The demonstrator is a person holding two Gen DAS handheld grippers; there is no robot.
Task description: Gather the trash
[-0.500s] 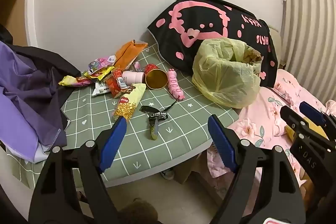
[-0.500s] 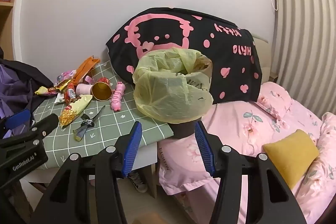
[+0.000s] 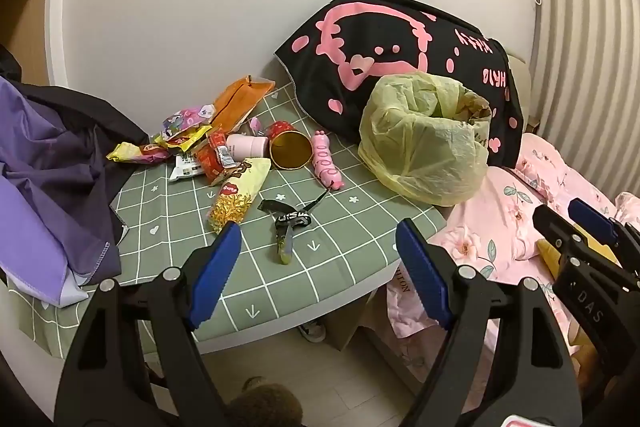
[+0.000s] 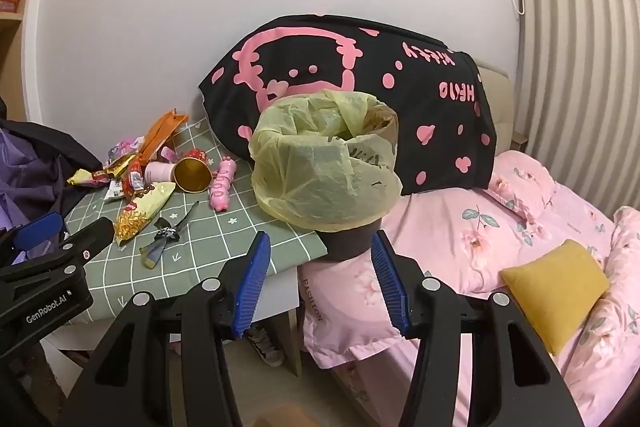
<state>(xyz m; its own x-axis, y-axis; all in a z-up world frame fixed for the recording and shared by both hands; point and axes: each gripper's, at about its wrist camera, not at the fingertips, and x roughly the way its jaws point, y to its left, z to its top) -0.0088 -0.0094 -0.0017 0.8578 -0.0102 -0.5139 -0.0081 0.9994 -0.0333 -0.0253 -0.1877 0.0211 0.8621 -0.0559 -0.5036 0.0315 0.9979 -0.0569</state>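
A bin lined with a yellow bag (image 3: 424,143) stands at the right end of the green checked table (image 3: 320,267); it also shows in the right wrist view (image 4: 324,163). Trash lies on the table: a yellow snack packet (image 3: 238,193), a red-and-gold cup (image 3: 289,146) on its side, a pink tube (image 3: 327,161), a pink cup (image 3: 248,145), an orange wrapper (image 3: 240,101), several small wrappers (image 3: 184,135) and a dark strap (image 3: 286,223). My left gripper (image 3: 318,267) is open and empty above the table's front edge. My right gripper (image 4: 318,277) is open and empty just before the bin's base.
Purple and black clothing (image 3: 52,167) lies over the table's left end. A black and pink cushion (image 3: 400,59) leans on the wall behind the bin. A bed with pink bedding (image 4: 500,227) and a yellow pillow (image 4: 556,279) lies to the right. A shoe (image 4: 266,343) sits under the table.
Both grippers have moved slightly forward toward the table and bin; nothing on the table has moved.
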